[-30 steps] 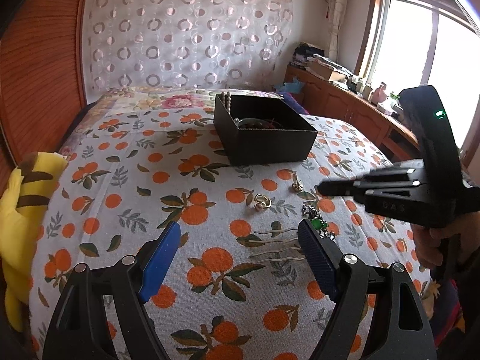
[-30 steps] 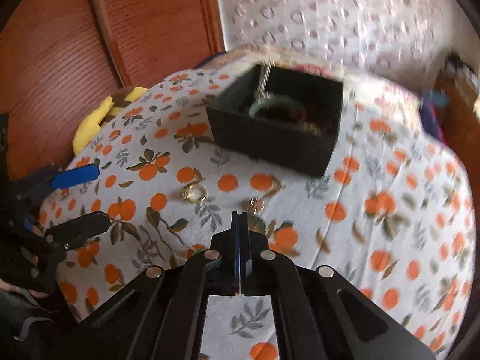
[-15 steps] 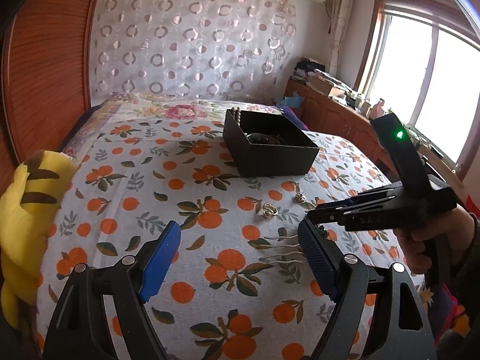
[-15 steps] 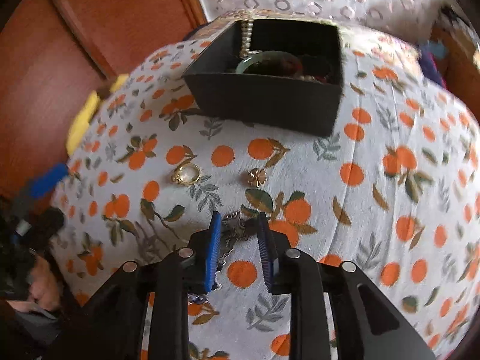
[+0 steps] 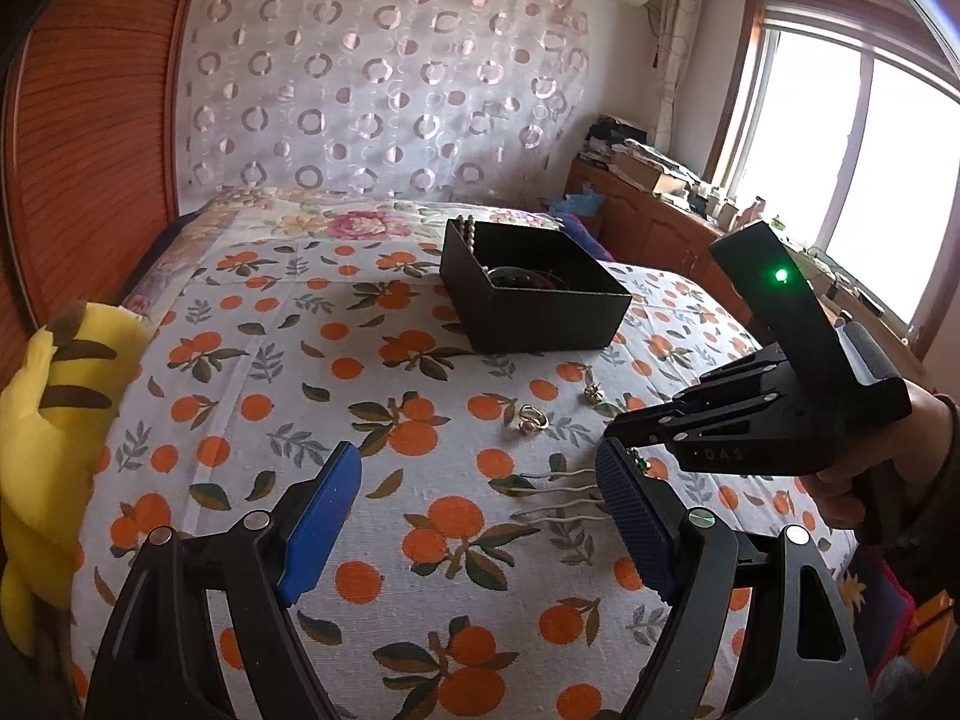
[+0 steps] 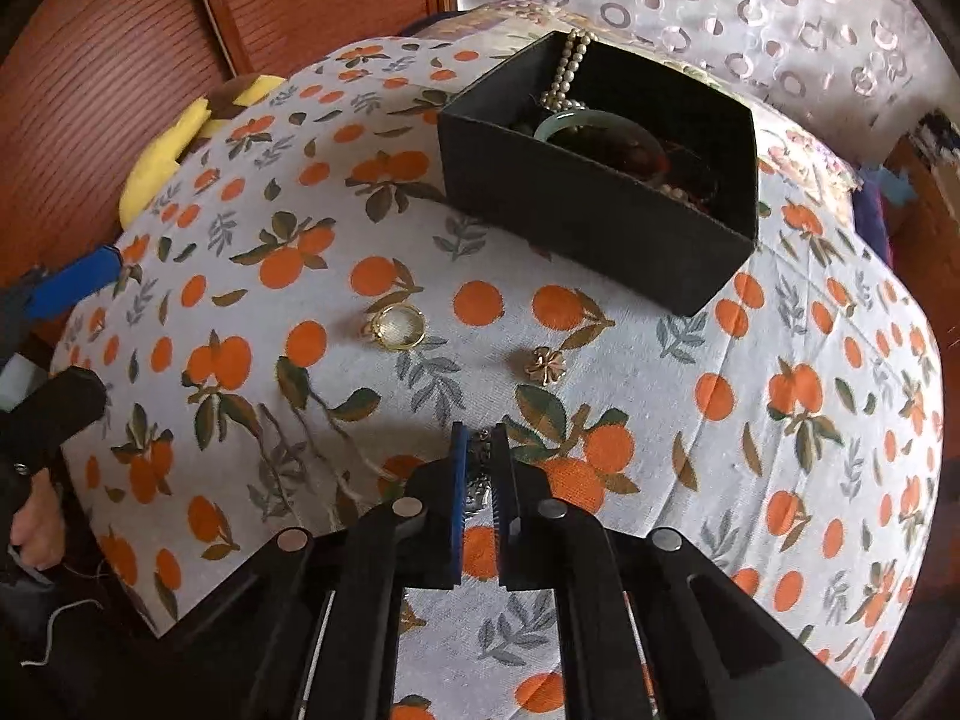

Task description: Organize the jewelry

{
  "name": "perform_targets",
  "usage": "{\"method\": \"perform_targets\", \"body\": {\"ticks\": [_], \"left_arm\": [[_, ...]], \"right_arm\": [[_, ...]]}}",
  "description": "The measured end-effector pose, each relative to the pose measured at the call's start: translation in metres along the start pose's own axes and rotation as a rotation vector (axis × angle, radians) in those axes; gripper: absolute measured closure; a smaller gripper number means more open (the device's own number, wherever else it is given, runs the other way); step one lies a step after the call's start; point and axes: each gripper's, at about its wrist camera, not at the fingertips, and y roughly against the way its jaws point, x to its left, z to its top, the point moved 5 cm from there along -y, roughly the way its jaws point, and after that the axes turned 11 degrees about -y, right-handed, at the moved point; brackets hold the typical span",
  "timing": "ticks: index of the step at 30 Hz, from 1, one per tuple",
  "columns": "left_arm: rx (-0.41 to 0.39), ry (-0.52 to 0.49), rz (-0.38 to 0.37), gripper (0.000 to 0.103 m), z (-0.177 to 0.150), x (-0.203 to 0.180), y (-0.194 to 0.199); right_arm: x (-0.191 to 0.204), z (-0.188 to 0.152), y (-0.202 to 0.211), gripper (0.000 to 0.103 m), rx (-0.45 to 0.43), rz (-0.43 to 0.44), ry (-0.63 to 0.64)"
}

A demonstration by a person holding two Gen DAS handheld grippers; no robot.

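Observation:
A black open box [image 5: 540, 312] [image 6: 600, 210] stands on the orange-print bedcover and holds a pearl strand [image 6: 567, 72] and a jade bangle [image 6: 576, 123]. In front of it lie a gold ring [image 5: 531, 420] [image 6: 396, 327], a clover earring [image 5: 593, 390] [image 6: 543, 365] and wavy hairpins [image 5: 558, 495]. My right gripper [image 6: 480, 438] [image 5: 618, 432] points down at the cover. Its jaws are closing, with a dark beaded piece [image 6: 480, 483] [image 5: 639, 463] pinched between the pads. My left gripper [image 5: 477, 462] hovers open and holds nothing, just left of the hairpins.
A yellow plush toy [image 5: 54, 420] lies at the bed's left edge against a wooden panel [image 5: 90, 150]. A wooden cabinet [image 5: 660, 228] with clutter runs under the window on the right. A person's hand [image 5: 864, 474] holds the right gripper.
The right gripper was shut with nothing in it, then opened astride the dark beaded piece, and has now narrowed onto it while tipping down. The left gripper stays open in place.

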Motion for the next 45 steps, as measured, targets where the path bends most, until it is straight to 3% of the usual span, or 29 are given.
{"method": "perform_targets", "body": {"ticks": [9, 10, 16, 28, 31, 39, 41, 45], "left_arm": [[0.010, -0.004, -0.003, 0.026, -0.001, -0.005, -0.005], [0.012, -0.006, -0.004, 0.026, -0.001, -0.007, -0.006], [0.025, -0.013, -0.010, 0.026, -0.003, -0.011, -0.010], [0.025, -0.005, -0.009, 0.026, -0.004, -0.010, -0.010], [0.024, 0.003, -0.007, 0.026, -0.006, -0.006, -0.008], [0.022, 0.011, -0.003, 0.026, -0.008, 0.000, -0.006], [0.022, 0.010, -0.004, 0.026, -0.008, 0.000, -0.006], [0.022, 0.010, -0.003, 0.026, -0.008, 0.001, -0.006]], "right_arm": [[-0.009, -0.001, 0.031, 0.095, -0.079, 0.047, -0.028], [-0.008, 0.000, 0.037, 0.103, -0.093, 0.048, -0.024], [-0.006, 0.006, 0.063, 0.103, -0.154, 0.055, -0.011], [0.009, 0.002, 0.019, 0.097, 0.001, 0.073, 0.022], [0.017, 0.003, 0.014, 0.084, 0.030, 0.086, 0.038], [0.025, 0.004, 0.000, 0.084, 0.057, 0.034, 0.076], [0.025, 0.004, -0.003, 0.092, 0.065, 0.015, 0.092], [0.027, 0.003, -0.002, 0.093, 0.045, -0.004, 0.121]]}}
